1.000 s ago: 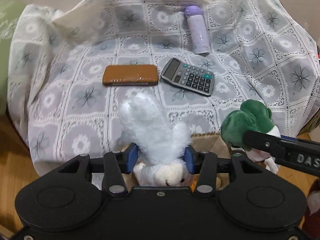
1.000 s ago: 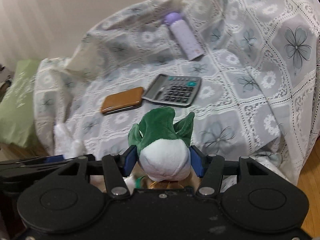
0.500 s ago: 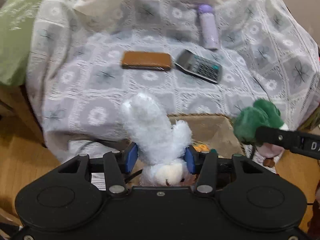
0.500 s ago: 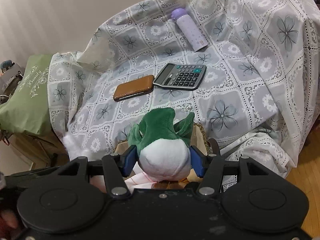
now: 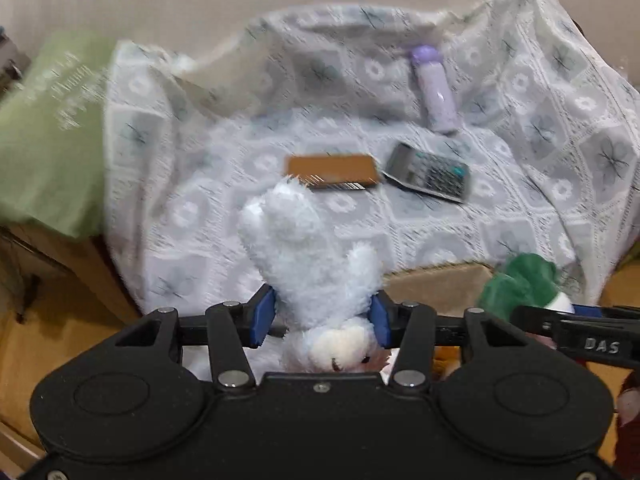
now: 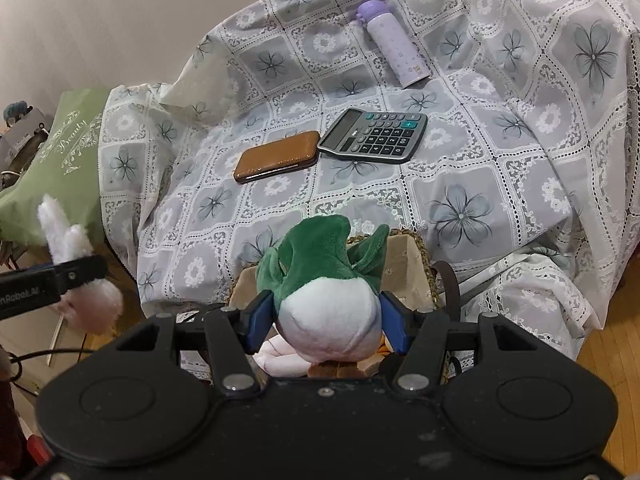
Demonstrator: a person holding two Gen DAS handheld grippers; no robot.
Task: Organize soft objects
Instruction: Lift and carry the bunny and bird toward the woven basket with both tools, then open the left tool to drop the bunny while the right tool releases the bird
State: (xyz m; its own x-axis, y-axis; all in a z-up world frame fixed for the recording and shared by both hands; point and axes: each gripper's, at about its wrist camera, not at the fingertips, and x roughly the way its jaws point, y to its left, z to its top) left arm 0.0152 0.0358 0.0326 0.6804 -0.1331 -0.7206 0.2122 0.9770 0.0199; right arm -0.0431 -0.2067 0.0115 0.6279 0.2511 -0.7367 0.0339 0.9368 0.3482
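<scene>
A: Left wrist view first: the left gripper tilts downward, and its blue fingers pinch a fluffy white plush by the body, ears sticking up ahead of them.

B: And the other side?

A: The right gripper tilts down too, its fingers clamped on a green-and-white plush between them. Just beyond those fingers and below the toy sits a woven basket with a fabric lining.

B: What lies further ahead?

A: A lace floral cloth draped over some furniture. On it, well ahead of the fingers, a brown wallet lies just beside a calculator, with a lilac bottle beyond them.

B: Any writing?

A: From the left wrist, the right gripper enters at the right edge with "DAS" on its side. From the right wrist, the left gripper's side shows letters cut off by the edge, something like "nRobot.AI". Left of the cloth, a green cushion carries the script word "Beauty".

B: The calculator's brand?

A: Too small to read.
</scene>
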